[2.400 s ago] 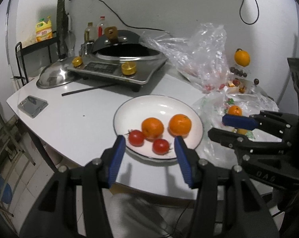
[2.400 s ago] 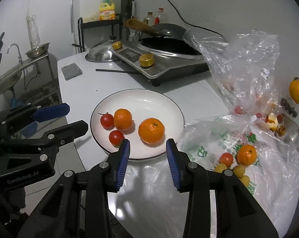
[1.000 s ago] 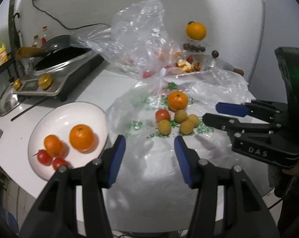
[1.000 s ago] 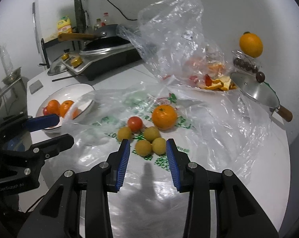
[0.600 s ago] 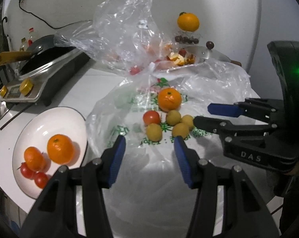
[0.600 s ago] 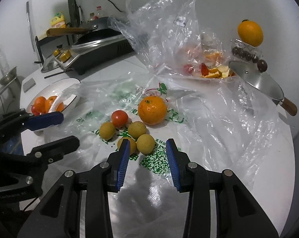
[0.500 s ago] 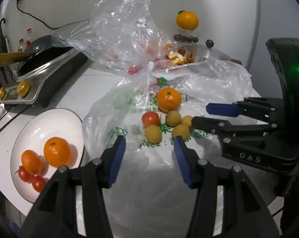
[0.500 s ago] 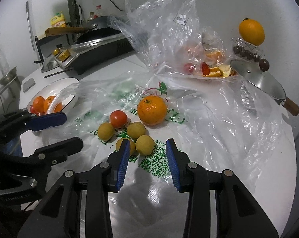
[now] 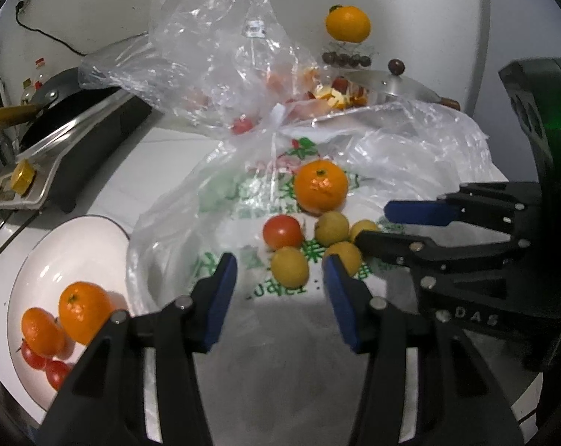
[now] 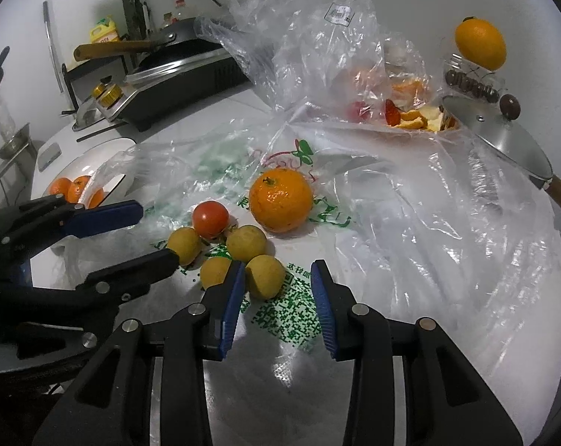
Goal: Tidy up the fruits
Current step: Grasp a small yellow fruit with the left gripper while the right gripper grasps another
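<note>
On a flattened plastic bag (image 9: 250,193) lie an orange (image 9: 320,190), a red tomato (image 9: 282,231) and several small yellow fruits (image 9: 290,271). They also show in the right wrist view: orange (image 10: 281,200), tomato (image 10: 210,219), yellow fruits (image 10: 246,242). My left gripper (image 9: 279,278) is open, just short of the nearest yellow fruit. My right gripper (image 10: 276,281) is open, with a yellow fruit (image 10: 265,275) between its fingertips. A white plate (image 9: 76,245) at the left holds two oranges (image 9: 83,316) and two tomatoes (image 9: 55,373).
An induction cooker with a pan (image 9: 68,137) stands at the back left. A crumpled clear bag (image 9: 221,48) with fruit scraps sits behind the fruits. A pot lid (image 10: 503,137) and an orange on a jar (image 10: 480,47) are at the back right.
Both grippers swung from the plate to the fruits on the bag and have moved closer to them. Both stay open.
</note>
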Available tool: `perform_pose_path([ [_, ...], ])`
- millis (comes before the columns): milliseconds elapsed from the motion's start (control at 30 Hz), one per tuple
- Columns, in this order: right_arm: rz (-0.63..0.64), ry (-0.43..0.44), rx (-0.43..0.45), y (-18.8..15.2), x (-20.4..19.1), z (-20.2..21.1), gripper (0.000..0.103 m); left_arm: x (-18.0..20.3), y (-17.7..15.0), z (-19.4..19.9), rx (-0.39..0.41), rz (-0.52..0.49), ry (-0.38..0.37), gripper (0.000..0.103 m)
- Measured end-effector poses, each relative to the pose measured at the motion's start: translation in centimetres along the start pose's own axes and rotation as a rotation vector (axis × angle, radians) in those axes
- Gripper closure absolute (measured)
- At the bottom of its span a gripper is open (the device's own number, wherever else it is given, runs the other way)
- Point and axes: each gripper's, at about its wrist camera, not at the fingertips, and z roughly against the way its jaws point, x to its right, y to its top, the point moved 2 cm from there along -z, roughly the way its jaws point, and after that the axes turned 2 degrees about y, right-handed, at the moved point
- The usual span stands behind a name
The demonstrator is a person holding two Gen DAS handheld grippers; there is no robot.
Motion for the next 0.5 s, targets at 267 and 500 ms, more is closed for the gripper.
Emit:
perform_pose_path([
  [267, -0.014, 0.013, -0.026, 0.1, 0.1, -0.9, 0.076, 0.3, 0.2, -1.3, -0.024, -0.029, 0.01, 0.061],
  [500, -0.025, 0.015, -0.019, 0.0, 0.3, -0.6, 0.076, 0.9, 0.2, -1.7, -0.031, -0.063, -0.004, 0.075],
])
